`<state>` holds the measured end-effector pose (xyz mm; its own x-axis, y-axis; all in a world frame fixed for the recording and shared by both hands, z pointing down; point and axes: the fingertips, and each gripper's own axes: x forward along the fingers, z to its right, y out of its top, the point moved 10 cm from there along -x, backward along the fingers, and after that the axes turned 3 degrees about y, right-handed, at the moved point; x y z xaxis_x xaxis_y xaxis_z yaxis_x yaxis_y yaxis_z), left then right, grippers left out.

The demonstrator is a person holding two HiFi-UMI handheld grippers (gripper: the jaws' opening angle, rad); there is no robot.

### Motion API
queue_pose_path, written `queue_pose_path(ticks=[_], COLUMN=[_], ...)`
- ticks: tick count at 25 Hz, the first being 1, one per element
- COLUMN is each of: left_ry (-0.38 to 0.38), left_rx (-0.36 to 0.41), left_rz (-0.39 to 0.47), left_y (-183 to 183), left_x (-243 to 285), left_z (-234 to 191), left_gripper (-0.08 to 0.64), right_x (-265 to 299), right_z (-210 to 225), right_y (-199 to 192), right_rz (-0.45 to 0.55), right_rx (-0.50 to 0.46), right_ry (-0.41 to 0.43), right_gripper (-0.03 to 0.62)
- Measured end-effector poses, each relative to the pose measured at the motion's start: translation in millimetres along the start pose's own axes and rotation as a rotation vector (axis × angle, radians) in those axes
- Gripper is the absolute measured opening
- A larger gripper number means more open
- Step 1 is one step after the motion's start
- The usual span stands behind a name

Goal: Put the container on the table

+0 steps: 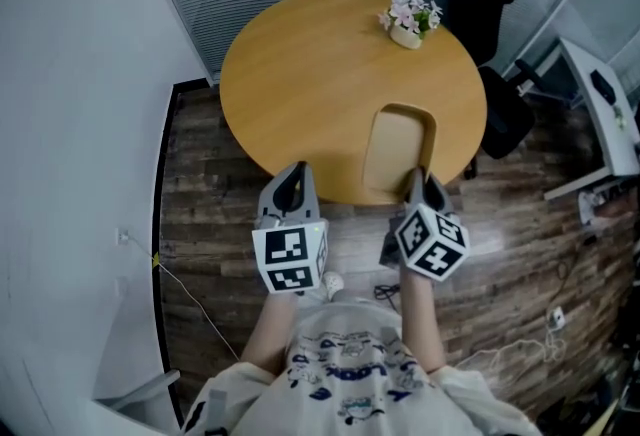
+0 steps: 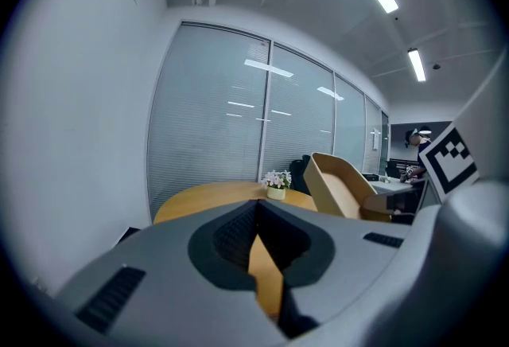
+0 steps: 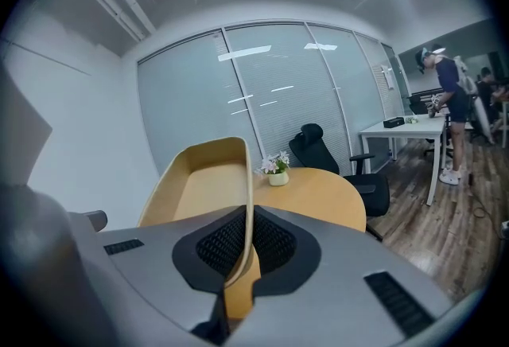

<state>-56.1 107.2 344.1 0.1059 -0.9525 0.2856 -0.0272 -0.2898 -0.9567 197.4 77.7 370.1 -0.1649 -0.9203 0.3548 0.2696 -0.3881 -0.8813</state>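
The right gripper [image 1: 418, 181] is pinching the container [image 1: 398, 149] by its near rim at the counter [image 1: 300, 64] edge. The left gripper [image 1: 292, 176] is hovering pressed together, empty.

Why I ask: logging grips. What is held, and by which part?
The right gripper grips the container by its side wall; the left gripper holds nothing.

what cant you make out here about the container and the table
- Whether the container touches the table or hangs above it: head view looks steeply down; in the right gripper view the right gripper covers its underside.
- The container's near right corner: head view, hidden behind the right gripper.
- The potted flowers' detail: too small in every view.
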Motion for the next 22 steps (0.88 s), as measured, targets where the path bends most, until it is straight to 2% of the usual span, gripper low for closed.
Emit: queue_pose_path(ticks=[10,22], left_ry=[0.008,-0.062], left_rx=[-0.005,-0.013], left_rz=[-0.042,-0.107], left_y=[-2.2,3.5], left_x=[39.1,129.2], left_z=[-2.3,-18.1], left_gripper=[0.004,0.003], right_x=[36.2,109.6], right_z=[9.0,9.7], right_y=[4.5,22.4], right_rz=[-0.030,-0.049], right_rx=[0.016,0.029], right_ry=[-0.004,-0.064], right_gripper=[0.011,0.011])
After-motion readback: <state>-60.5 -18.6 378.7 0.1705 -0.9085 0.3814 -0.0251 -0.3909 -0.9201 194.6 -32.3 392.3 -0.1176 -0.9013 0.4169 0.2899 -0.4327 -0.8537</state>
